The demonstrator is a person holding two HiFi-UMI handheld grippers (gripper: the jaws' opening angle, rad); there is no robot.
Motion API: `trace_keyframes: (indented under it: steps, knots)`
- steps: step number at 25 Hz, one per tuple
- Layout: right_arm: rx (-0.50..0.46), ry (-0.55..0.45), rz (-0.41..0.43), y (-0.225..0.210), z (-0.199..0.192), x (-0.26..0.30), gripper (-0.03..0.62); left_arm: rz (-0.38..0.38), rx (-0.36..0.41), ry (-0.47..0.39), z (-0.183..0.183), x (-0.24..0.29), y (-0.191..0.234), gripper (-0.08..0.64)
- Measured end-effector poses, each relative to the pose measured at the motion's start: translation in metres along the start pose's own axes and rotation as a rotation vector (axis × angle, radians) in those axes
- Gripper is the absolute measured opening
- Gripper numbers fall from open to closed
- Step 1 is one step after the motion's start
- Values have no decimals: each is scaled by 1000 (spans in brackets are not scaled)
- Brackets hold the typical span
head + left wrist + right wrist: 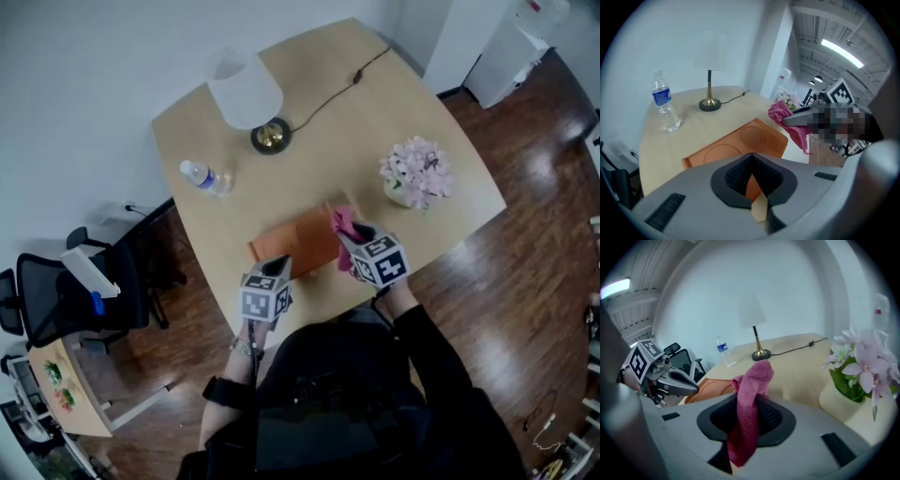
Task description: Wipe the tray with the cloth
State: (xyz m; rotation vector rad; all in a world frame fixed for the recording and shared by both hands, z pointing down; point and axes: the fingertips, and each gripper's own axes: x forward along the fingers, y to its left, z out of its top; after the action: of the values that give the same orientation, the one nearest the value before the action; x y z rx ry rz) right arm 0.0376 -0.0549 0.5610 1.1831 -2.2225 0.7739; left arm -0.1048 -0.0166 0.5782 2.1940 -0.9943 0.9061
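Observation:
An orange tray [298, 246] with two round recesses lies near the table's front edge and also shows in the left gripper view [736, 145]. My right gripper [347, 234] is shut on a pink cloth [343, 223] and holds it above the tray's right end. The cloth [750, 404] stands up between the jaws and hangs down in front of them. My left gripper [279, 266] hovers over the tray's near left edge. Its jaws [751, 157] meet at the tips with nothing between them. Each gripper shows in the other's view: the right gripper [787, 121] and the left gripper [693, 387].
A table lamp [248, 94] with a cord stands at the back. A water bottle [206, 178] lies left of the tray, and a pot of pink flowers [415, 173] stands right of it. An office chair [66, 295] is beside the table on the left.

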Motion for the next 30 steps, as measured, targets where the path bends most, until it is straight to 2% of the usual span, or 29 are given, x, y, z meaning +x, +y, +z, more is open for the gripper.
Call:
trace_keyframes:
  steps: [4,9,12,16,20,25,30]
  knots:
    - [69,4,-13,-44,1,14,106,-4,40,66,4,26,-7,3]
    - [110,12,42,-70,14,54,106,26,81,122,4,39,-9,3]
    - [157,7,84,-78,23,79,106,54,62,167,-10,45,-7,3]
    - [226,-3,132,-79,32,107,106,89,54,168,-11,44,-6,5]
    - [292,10,197,-68,26,123,106,115,45,174,-12,45,-6,5]
    - [435,8,238,-67,10,113,100,113,22,192,-11,46,-5,6]
    - [487,28,262,-54,-19,86,95,109,33,208,-12,45,-4,6]
